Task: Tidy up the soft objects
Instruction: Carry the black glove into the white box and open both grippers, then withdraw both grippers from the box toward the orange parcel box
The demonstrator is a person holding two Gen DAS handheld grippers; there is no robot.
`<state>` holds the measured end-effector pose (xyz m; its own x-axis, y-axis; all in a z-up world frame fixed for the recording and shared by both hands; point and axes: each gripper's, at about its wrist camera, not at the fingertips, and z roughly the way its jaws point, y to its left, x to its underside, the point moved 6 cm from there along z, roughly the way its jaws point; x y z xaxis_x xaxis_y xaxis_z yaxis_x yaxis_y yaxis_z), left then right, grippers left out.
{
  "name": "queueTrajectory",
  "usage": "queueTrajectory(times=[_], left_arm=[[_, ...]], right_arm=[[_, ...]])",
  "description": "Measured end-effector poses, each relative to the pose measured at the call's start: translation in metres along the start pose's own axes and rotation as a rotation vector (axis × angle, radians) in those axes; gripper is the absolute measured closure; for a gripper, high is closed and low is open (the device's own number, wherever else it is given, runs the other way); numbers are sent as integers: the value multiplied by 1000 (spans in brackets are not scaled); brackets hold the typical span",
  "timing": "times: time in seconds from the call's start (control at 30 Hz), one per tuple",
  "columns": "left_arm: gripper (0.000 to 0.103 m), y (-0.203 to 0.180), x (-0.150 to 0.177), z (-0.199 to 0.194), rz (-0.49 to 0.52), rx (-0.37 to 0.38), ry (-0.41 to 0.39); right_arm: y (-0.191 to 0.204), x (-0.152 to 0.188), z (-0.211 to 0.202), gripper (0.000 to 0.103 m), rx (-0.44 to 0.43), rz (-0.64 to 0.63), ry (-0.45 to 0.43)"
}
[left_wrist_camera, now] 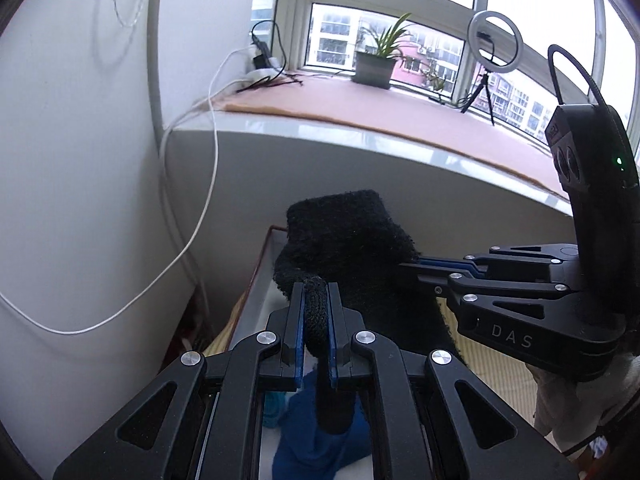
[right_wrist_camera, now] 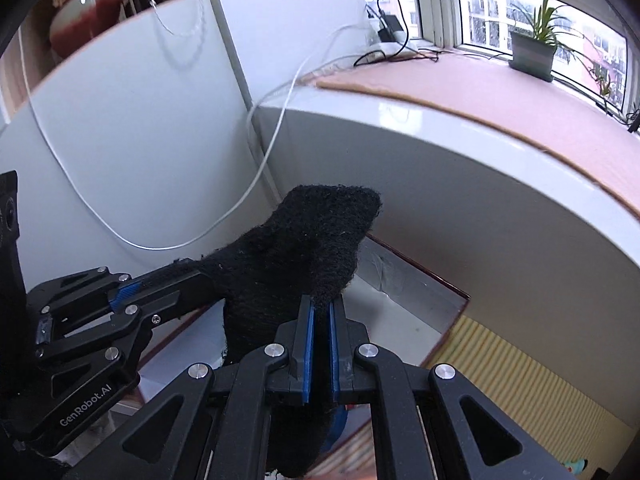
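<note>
Both cams sit right behind their own claw, looking forward along the fingers and tilted up a bit toward the window. The left wrist view has the left claw (left_wrist_camera: 316,300) close at the bottom and catches the right claw (left_wrist_camera: 416,264) coming in from the right. The right wrist view is the mirror: right claw (right_wrist_camera: 320,320) up close, left claw (right_wrist_camera: 192,280) from the left. Shared stuff: the black sock (left_wrist_camera: 348,240) (right_wrist_camera: 304,248), the windowsill (left_wrist_camera: 360,108) (right_wrist_camera: 480,92), potted plant (left_wrist_camera: 374,66) (right_wrist_camera: 534,54) and white cable (left_wrist_camera: 192,236) (right_wrist_camera: 260,176).
</note>
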<state>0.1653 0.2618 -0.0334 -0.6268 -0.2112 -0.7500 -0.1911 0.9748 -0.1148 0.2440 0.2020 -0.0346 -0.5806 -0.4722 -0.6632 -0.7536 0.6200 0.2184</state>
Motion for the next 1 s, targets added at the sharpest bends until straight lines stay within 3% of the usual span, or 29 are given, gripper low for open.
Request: queueTrajectory(times=[0.1, 0.13, 0.17, 0.23, 0.3, 0.7, 1.0], left_arm=[[93, 7, 4, 11, 2, -27, 30], [85, 9, 7, 13, -3, -39, 42], [79, 11, 8, 17, -13, -43, 59], [50, 17, 10, 18, -32, -62, 64], [43, 22, 10, 15, -48, -74, 55], [43, 19, 15, -2, -61, -75, 36], [43, -9, 37, -33, -41, -43, 8]], right_arm=[[-3, 0, 11, 91, 7, -21, 11], [-4, 0, 14, 77, 14, -25, 18], [-6, 0, 15, 55, 23, -24, 16], [-8, -1, 10, 35, 33, -25, -13], [-9, -2, 4, 35, 40, -39, -36], [-23, 6, -28, 35, 43, -6, -67], [-49, 39, -67, 35, 35, 57, -94]])
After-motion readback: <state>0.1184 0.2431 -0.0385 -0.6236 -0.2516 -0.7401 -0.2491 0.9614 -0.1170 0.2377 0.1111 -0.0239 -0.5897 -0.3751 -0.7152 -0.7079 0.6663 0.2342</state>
